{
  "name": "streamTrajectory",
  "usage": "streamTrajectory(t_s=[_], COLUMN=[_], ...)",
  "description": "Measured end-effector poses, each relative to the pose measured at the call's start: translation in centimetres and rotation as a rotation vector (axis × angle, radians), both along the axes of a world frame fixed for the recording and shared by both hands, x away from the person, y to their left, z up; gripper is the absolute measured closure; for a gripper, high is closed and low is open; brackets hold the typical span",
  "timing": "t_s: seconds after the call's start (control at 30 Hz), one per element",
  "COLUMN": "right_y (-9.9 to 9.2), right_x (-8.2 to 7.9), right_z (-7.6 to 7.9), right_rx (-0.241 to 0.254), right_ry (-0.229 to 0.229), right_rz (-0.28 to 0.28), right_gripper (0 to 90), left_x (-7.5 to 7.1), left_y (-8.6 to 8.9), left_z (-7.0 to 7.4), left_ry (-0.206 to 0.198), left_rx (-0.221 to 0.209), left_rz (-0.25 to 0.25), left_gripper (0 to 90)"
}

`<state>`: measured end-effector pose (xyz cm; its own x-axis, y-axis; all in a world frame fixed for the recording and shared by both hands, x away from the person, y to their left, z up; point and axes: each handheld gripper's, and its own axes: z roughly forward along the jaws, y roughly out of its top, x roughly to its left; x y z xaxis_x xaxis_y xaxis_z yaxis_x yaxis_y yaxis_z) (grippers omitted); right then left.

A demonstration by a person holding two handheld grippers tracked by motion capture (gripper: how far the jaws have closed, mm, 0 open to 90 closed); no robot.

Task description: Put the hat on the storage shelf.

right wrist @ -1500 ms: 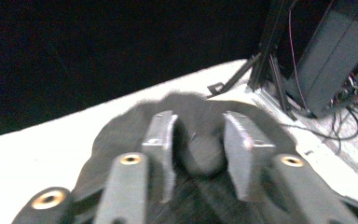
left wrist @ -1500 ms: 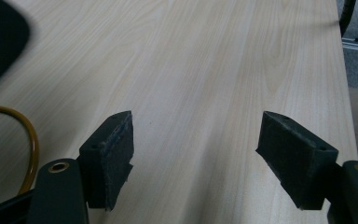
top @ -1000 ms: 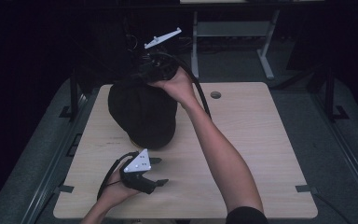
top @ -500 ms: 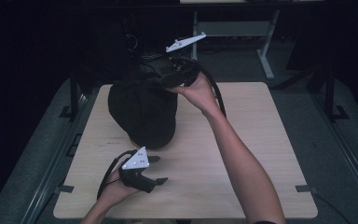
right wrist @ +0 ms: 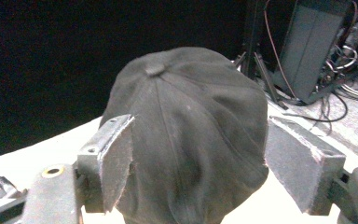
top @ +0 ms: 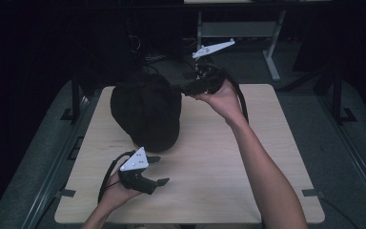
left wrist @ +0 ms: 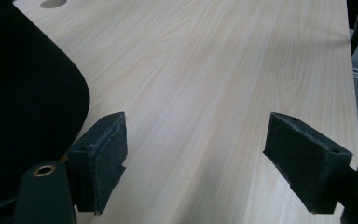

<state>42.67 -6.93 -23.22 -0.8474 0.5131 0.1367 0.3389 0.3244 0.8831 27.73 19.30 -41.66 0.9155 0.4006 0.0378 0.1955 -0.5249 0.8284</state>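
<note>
Pale wood grain runs across the table [top: 267, 143], the biggest thing in the high view, with wide bare board on its right half and along the bottom edge. Dark floor and a grey desk frame [top: 238, 28] sit beyond its top edge.

Next in size, the black cap [top: 147, 112] sits left of centre on the table, its lower edge close to the left gripper [top: 153, 170]. The right gripper view shows what the high view cannot: the cap [right wrist: 186, 135] from behind, its top button [right wrist: 154, 68] and seams plain, and a tangle of cables [right wrist: 340, 56] at the upper right.

The right hand [top: 221, 98] is raised at the cap's upper right, near the table's top edge, holding the right gripper [top: 183, 86]. In its own view that gripper [right wrist: 198, 163] has its jaws spread wide, the cap framed between them; whether either pad touches the cloth is not clear.

Lower left, the left hand [top: 116, 191] rests the left gripper on the board just below the cap. In its own view this gripper [left wrist: 196, 158] is spread open on nothing, bare wood between the pads, the cap's dark curve [left wrist: 23, 102] beside the left pad [left wrist: 105, 158], and a round grommet hole [left wrist: 53, 3] at the top left.
</note>
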Motion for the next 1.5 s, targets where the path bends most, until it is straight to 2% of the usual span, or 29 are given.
streamTrajectory(t_s=[0.3, 0.63, 0.87, 1.03, 1.5], right_y=[-2.6, -4.9, -6.4, -7.3, -10.1], right_x=[-0.9, -2.1, -2.8, -3.4, -4.8], right_z=[-0.8, -1.7, -2.5, -3.4, -5.2], right_rx=[0.004, 0.002, 0.002, -0.005, -0.005], right_ry=[0.015, 0.01, 0.029, 0.044, 0.07], right_rz=[-0.032, -0.057, -0.077, -0.099, -0.13], right_gripper=[21.7, 20.8, 18.8, 17.1, 16.8], left_x=[0.0, 0.1, 0.2, 0.2, 0.2], left_y=[-0.1, -0.1, -0.1, -0.1, -0.2], left_z=[-0.2, -0.2, -0.3, -0.2, -0.3], left_ry=[0.003, -0.001, 0.01, -0.001, 0.001], left_rx=[-0.007, 0.007, 0.004, 0.02, 0.019], left_rz=[0.01, 0.013, 0.02, 0.014, 0.016], left_gripper=[19.6, 19.8, 19.9, 20.0, 19.9])
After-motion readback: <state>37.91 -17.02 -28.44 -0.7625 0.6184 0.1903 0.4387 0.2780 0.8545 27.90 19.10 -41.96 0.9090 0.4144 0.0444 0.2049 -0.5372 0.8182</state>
